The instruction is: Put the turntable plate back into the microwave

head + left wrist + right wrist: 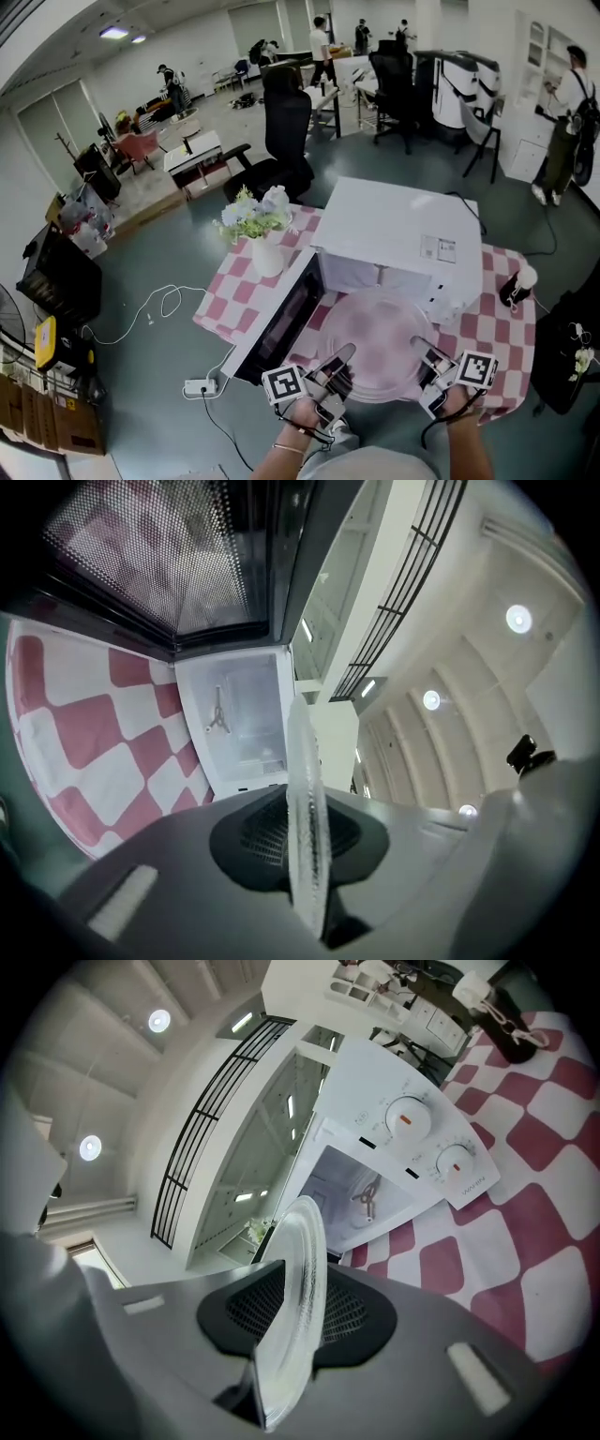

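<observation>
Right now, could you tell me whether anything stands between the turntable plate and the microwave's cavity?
Nothing visible does. The door is swung open to the left, and the cavity ahead of the glass turntable plate shows only its three-armed drive hub.

Microwave cavity (239, 722) unobstructed (door (281, 323) aside)

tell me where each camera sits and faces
Head view: on the person's head, steeply down at microwave, turntable plate, left gripper, right gripper, forearms.
Left gripper view: on that gripper, along jaws clamping the plate's rim, toward the cavity.
Right gripper view: the same from the right, plus dials.
Shared: plate and cavity.
</observation>
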`<state>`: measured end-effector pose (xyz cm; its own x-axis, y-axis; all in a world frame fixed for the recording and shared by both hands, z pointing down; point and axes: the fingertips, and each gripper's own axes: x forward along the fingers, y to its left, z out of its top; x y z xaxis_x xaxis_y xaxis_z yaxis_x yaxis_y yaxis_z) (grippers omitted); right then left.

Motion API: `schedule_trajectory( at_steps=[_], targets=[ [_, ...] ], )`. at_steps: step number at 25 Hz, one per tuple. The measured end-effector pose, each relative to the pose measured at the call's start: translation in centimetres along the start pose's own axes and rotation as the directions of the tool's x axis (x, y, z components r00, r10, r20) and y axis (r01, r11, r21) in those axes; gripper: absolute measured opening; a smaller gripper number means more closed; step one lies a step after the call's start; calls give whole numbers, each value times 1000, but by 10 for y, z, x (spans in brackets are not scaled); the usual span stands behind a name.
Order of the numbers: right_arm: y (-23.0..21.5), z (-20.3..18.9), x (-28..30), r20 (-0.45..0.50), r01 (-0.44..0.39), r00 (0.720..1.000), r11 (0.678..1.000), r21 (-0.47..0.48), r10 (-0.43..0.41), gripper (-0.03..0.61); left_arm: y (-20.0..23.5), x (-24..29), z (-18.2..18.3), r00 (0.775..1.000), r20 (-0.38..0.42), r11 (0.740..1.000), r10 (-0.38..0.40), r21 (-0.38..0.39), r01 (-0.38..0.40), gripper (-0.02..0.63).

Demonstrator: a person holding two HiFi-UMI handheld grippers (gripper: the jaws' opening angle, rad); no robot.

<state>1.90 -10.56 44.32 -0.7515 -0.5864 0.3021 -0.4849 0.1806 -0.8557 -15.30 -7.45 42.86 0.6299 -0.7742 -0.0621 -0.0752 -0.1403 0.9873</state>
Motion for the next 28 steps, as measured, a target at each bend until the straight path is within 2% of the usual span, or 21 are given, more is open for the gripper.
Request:
schedule_trajectory(
  at_steps=[3, 4, 7, 10, 13, 15, 18, 22, 25, 28],
  targets=[
    [-6, -2, 3, 19, 30, 999, 999, 24, -30, 86, 9, 5, 4, 1000, -25, 1000, -7, -23, 7, 26],
    [-5, -1, 4, 21, 16, 1000, 1000, 14, -17, 86, 12, 6, 3, 1000, -29, 999, -11, -36, 10, 26],
    [8, 4, 14, 9, -106, 994, 993, -58, 107, 86, 21, 8, -1, 1000, -27, 997, -15, -74, 13, 26],
    [-8, 3, 18, -5, -35, 999, 999, 6, 35, 86, 28, 12, 4, 1000, -8, 997, -7, -80, 6, 26],
    [6, 14, 33, -21, -147, 989, 987, -58, 146, 86, 29, 15, 10, 1000, 15, 996, -7, -88, 9, 27],
    [8, 17, 40, -28, -172, 985, 983, -64, 171, 84, 32, 16, 14, 1000, 23, 997, -3, -80, 5, 28],
    [-7, 16, 41, -36, -85, 996, 996, -10, 84, 84, 34, 19, 17, 999, 38, 996, -7, -85, 10, 28],
    [-13, 20, 47, -45, -76, 996, 997, -3, 75, 87, 38, 24, 19, 999, 48, 996, -4, -83, 8, 29],
    [-30, 17, 46, -56, 23, 998, 998, 63, -19, 92, 42, 26, 19, 998, 66, 995, -5, -96, 12, 29],
    [-9, 27, 60, -60, -129, 990, 991, -39, 126, 92, 47, 27, 20, 996, 90, 992, -11, -122, 22, 29]
  ],
)
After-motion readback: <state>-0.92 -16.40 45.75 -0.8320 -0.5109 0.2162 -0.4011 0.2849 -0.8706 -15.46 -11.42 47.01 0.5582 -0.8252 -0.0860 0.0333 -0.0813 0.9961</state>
